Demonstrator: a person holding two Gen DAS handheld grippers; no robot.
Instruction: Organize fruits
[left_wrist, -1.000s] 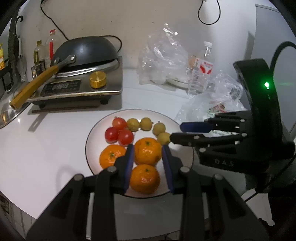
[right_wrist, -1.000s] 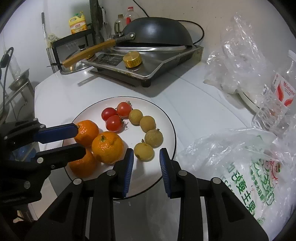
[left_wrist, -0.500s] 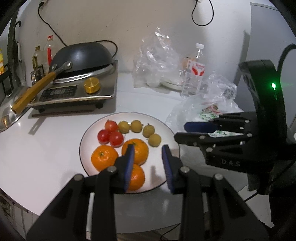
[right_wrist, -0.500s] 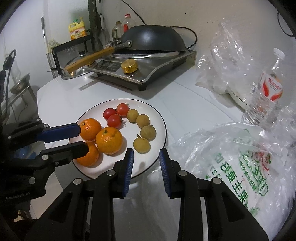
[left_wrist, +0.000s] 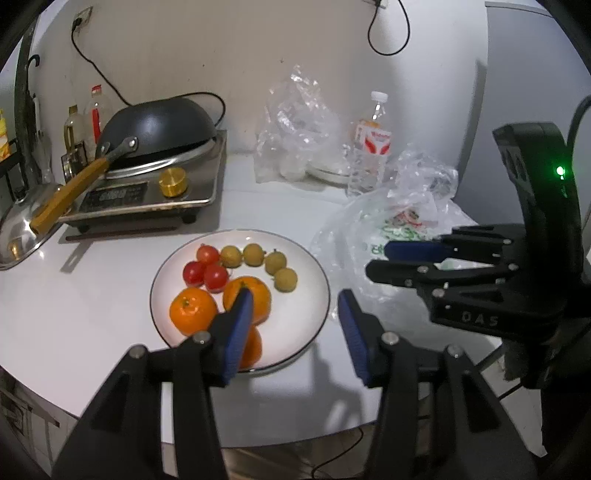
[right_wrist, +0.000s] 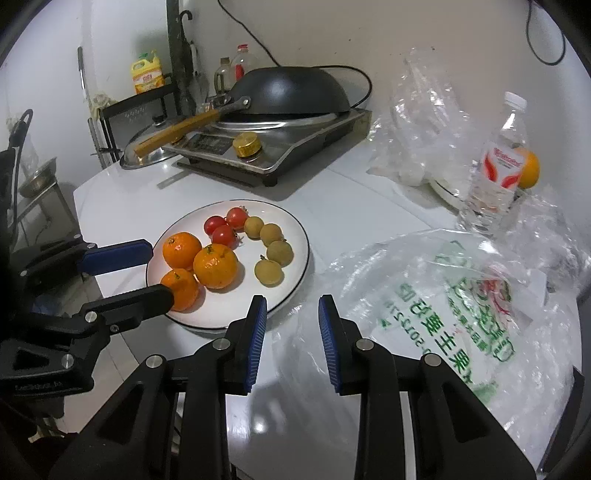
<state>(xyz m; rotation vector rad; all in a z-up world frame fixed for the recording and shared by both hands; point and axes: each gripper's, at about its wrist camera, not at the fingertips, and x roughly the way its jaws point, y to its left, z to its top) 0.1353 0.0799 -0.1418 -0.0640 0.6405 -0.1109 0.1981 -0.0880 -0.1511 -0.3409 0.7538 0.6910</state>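
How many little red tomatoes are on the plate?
3. The tomatoes huddle at the plate's far side: one leftmost, one farthest back, one nearest the oranges. None seems hidden.

Oranges (right_wrist: 215, 266), tomatoes (right_wrist: 225, 226), longans (right_wrist: 275, 247) grouped on plate (right_wrist: 295, 273)

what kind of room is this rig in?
Most likely a small home kitchen. A wok sits on a countertop cooker, oil and sauce bottles stand on a rack by the wall, and a plate of fruit sits on the white counter.
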